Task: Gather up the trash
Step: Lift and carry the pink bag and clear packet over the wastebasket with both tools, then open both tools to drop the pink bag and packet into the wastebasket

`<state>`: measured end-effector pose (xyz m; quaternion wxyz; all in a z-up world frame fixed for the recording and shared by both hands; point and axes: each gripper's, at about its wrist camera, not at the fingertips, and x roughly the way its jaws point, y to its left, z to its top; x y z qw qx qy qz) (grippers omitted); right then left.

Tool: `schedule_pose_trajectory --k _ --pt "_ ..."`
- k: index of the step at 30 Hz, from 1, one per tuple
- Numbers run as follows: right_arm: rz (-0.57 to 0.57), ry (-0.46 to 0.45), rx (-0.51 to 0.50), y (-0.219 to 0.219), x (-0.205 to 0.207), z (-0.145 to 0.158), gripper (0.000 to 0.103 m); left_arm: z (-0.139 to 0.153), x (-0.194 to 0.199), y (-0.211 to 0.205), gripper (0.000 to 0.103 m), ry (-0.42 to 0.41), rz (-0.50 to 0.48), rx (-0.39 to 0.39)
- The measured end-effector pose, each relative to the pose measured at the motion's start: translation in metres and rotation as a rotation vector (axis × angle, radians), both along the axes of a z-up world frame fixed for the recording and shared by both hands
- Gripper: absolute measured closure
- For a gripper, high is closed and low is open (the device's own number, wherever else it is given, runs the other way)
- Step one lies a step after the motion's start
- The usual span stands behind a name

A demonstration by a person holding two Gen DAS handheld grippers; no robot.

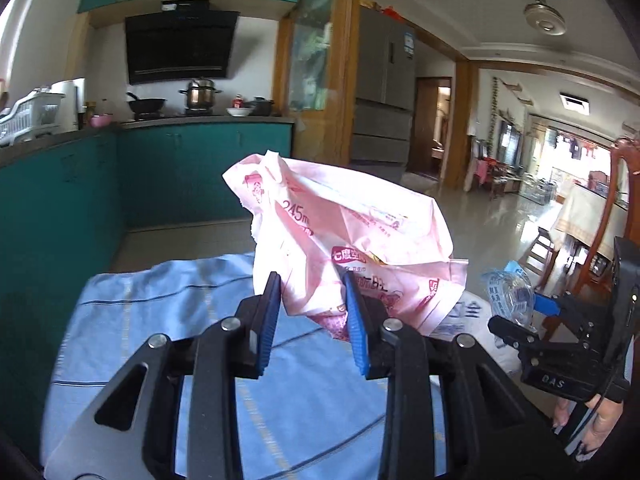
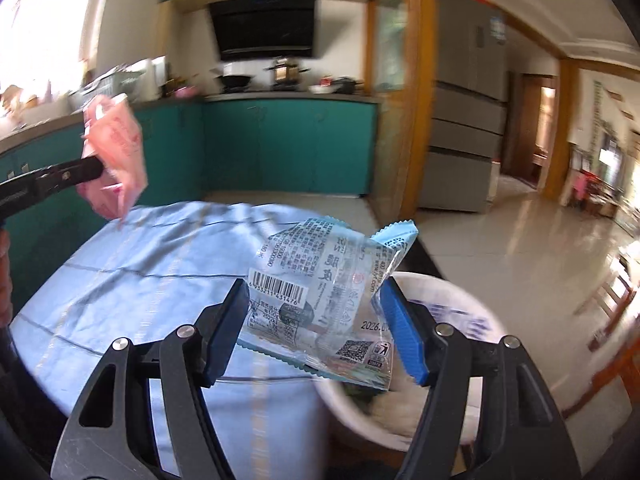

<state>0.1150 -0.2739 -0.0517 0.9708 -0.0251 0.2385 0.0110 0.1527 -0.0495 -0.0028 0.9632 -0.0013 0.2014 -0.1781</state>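
1. Left hand-held gripper [image 1: 313, 312]: its two blue-padded jaws are clamped on the lower part of a crumpled pink wrapper [image 1: 344, 232], which is held in the air above the desk. From the right wrist view the same pink wrapper [image 2: 114, 156] hangs from the left hand-held gripper [image 2: 94, 168] over the desk's left side.

2. Right hand-held gripper [image 2: 314, 320]: its jaws stand fairly wide yet press both side edges of a clear wrapper [image 2: 320, 292] with a barcode and blue crimped ends. The clear wrapper is carried just above the right edge of the desk, partly over the bin. The left wrist view shows this right hand-held gripper [image 1: 540, 306] with the clear wrapper [image 1: 508, 292] at its tip.

3. Bin [image 2: 472, 304]: a white round container lined with a printed bag, standing just beside the desk's right edge, below the clear wrapper. Something pale lies inside; what it is cannot be told through the blur.

4. Desk [image 2: 132, 272]: covered by a light blue cloth with thin stripes. No further trash shows on the visible part of the cloth.

5. Progress, as judged: both pieces are picked up; neither is in the bin yet. The clear wrapper is nearest to release. The pink wrapper must cross the desk to the right before it can be dropped.

6. Count: two hand-held grippers, two wrappers (one pink, one clear), one bin, one desk.
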Motion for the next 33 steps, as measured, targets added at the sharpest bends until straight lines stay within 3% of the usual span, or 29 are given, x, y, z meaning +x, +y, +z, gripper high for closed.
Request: schedule_pose_trajectory --k 5,9,15,25,28,30,33 --pt "-0.144 0.013 0.038 -0.064 -0.003 -0.007 0.036 -0.012 0.01 -0.07 0.07 0.042 -0.096 0.041" --pt "-0.167 0.025 0.077 -0.095 -0.005 -0.017 0.036 -0.026 0.026 -0.114 0.07 0.101 -0.162 0.043" --pt "-0.206 0.07 0.073 -0.112 0.004 -0.035 0.036 -0.054 0.042 -0.166 0.07 0.143 -0.187 0.08" --pt "-0.205 0.074 0.052 -0.117 0.009 -0.043 0.036 -0.091 0.06 -0.215 0.069 0.22 -0.213 0.12" --pt "-0.21 0.077 0.062 -0.125 0.008 -0.047 0.036 -0.097 0.062 -0.221 0.063 0.235 -0.219 0.137" --pt "-0.215 0.08 0.07 -0.129 0.006 -0.048 0.036 -0.101 0.063 -0.224 0.042 0.254 -0.226 0.138" --pt "-0.214 0.084 0.076 -0.129 0.006 -0.049 0.036 -0.097 0.06 -0.221 0.031 0.236 -0.203 0.145"
